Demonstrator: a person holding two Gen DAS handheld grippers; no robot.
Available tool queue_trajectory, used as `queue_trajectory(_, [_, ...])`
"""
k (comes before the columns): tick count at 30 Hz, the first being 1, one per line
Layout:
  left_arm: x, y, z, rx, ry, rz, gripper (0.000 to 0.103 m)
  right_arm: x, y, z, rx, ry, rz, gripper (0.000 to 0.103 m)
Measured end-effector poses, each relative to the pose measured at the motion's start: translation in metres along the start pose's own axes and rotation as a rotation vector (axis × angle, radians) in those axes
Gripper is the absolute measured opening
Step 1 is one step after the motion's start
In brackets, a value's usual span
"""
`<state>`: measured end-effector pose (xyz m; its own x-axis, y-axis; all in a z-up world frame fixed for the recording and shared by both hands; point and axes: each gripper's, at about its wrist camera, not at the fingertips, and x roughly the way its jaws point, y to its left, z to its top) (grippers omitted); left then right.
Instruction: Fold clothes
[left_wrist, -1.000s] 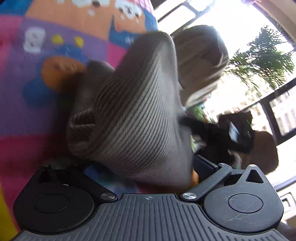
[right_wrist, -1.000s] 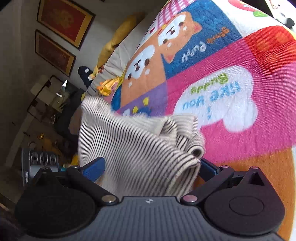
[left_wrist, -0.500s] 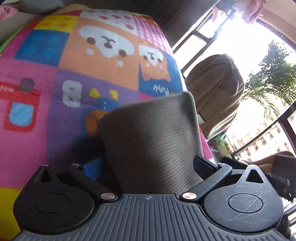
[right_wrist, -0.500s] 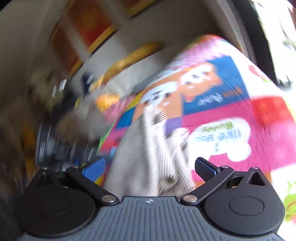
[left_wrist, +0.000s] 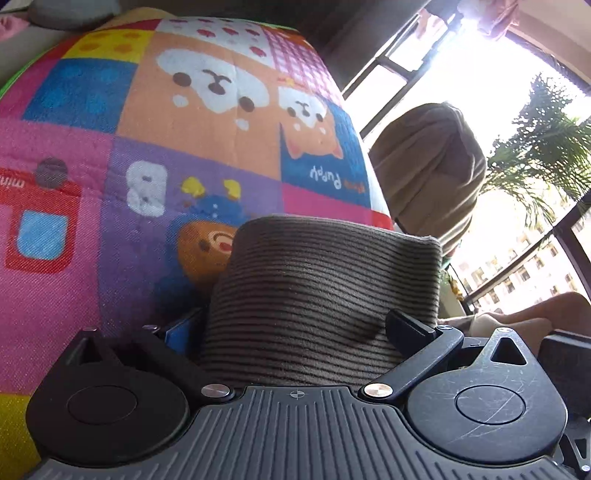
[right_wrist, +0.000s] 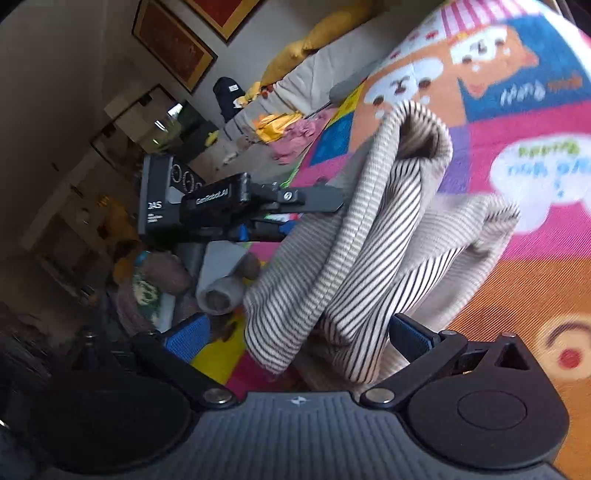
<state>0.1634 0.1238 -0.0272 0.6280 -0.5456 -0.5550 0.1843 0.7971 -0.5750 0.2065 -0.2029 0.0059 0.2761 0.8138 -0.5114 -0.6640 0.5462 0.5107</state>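
A beige knit garment with thin dark stripes (left_wrist: 325, 295) fills the gap between the fingers of my left gripper (left_wrist: 295, 325), which is shut on a thick fold of it. Its far edge stands up in front of the camera. In the right wrist view the same garment (right_wrist: 369, 240) bunches in a tall loop over the mat. It runs from the left gripper (right_wrist: 317, 206) to my right gripper (right_wrist: 299, 332). The right gripper's jaws stand apart: cloth rests against the right finger (right_wrist: 410, 336), and a gap shows beside the left blue pad (right_wrist: 188, 336).
Everything lies on a bright cartoon play mat (left_wrist: 110, 184). A brown cloth-covered shape (left_wrist: 432, 177) stands by the bright window, with a person's limb (left_wrist: 535, 314) at the right edge. A sofa with yellow cushions (right_wrist: 306, 70), toys and shelves sit past the mat's edge.
The garment was raised and blurred a second ago. It has come down lower over the mat, and a flat fold now faces the left camera. The right gripper swung round towards the left gripper.
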Motion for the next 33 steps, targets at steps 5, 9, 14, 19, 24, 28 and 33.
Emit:
queue_trajectory(5, [-0.018, -0.018, -0.014, 0.121, -0.003, 0.036, 0.103, -0.016, 0.015, 0.048, -0.124, -0.202, -0.314, 0.103])
queue_trajectory(9, [-0.014, -0.045, -0.030, 0.225, 0.003, 0.090, 0.103, 0.017, 0.014, 0.078, -0.204, -0.181, -0.437, 0.103])
queue_trajectory(14, [-0.015, -0.059, -0.040, 0.282, 0.020, 0.018, 0.103, 0.058, -0.014, 0.048, -0.342, 0.020, -0.694, 0.103])
queue_trajectory(19, [-0.028, -0.047, -0.033, 0.264, -0.024, 0.040, 0.103, 0.033, -0.047, 0.030, -0.130, -0.052, -0.590, 0.103])
queue_trajectory(24, [-0.004, -0.027, -0.037, 0.266, 0.064, 0.173, 0.103, 0.022, -0.030, 0.029, -0.156, -0.126, -0.618, 0.103])
queue_trajectory(28, [-0.002, -0.023, -0.038, 0.263, 0.059, 0.175, 0.103, 0.019, -0.013, 0.032, -0.254, -0.161, -0.729, 0.103])
queue_trajectory(33, [-0.002, -0.031, -0.042, 0.304, 0.042, 0.201, 0.103, 0.032, -0.029, 0.021, -0.213, -0.123, -0.743, 0.103])
